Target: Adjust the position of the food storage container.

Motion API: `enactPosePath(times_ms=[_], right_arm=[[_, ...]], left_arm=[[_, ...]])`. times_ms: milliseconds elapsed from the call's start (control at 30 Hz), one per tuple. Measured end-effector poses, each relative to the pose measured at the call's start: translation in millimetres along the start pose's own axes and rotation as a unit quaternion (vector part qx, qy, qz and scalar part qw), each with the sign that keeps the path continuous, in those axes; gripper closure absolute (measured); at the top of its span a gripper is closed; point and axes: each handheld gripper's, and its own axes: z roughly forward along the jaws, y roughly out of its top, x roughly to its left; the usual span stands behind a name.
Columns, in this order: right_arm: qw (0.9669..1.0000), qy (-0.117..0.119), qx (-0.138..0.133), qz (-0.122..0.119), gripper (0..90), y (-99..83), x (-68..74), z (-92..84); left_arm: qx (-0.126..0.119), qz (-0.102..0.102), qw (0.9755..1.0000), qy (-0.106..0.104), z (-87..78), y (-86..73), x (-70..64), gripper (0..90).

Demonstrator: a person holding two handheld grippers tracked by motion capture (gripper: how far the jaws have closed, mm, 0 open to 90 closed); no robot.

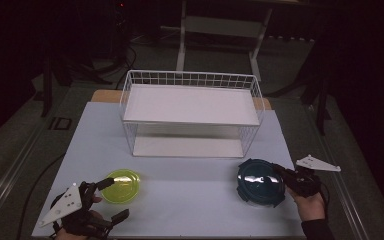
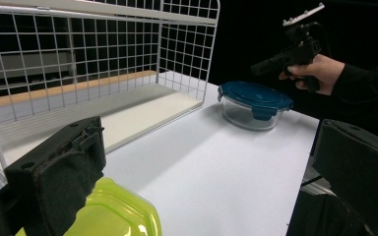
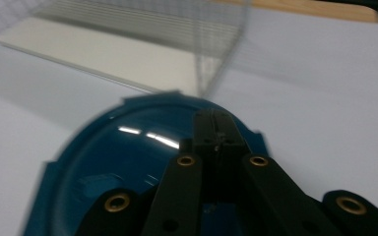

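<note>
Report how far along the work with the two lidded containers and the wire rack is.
Done: nothing is stored; both shelves of the wire rack are bare. In hand: the open left gripper brackets the green-lidded container, and the shut right gripper hovers over the blue-lidded glass container, gripping nothing. Left: probably grasping each container and setting it in the rack.

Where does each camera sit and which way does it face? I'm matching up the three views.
High view: above the person's side, looking forward and down on the table and wire rack; both hands with grippers enter at the bottom.
Left gripper view: rides the left gripper, open over the green-lidded container, facing across the table; the right hand shows farther off.
Right gripper view: rides the right gripper, shut, looking down on the blue-lidded container.
All three share that blue lid and the rack.
</note>
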Motion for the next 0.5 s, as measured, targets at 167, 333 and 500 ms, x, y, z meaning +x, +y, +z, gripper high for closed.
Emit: enactPosePath(times_ms=[167, 333, 500], right_arm=[[0.9996, -0.023, 0.003, 0.014, 90.0, -12.1, -17.6, -4.7], [0.9990, -0.039, 0.012, 0.021, 90.0, -21.6, -28.9, -4.2], [0.9981, -0.050, 0.020, 0.030, 90.0, -28.9, -39.3, 0.2]], left_arm=[[0.001, 0.000, 1.0000, -0.001, 0.6, -0.3, -0.2, 0.0], [0.001, -0.001, 1.0000, 0.000, 0.8, -0.4, -0.3, 0.0], [0.002, -0.002, 1.0000, 0.000, 1.2, -0.7, -0.2, 0.0]])
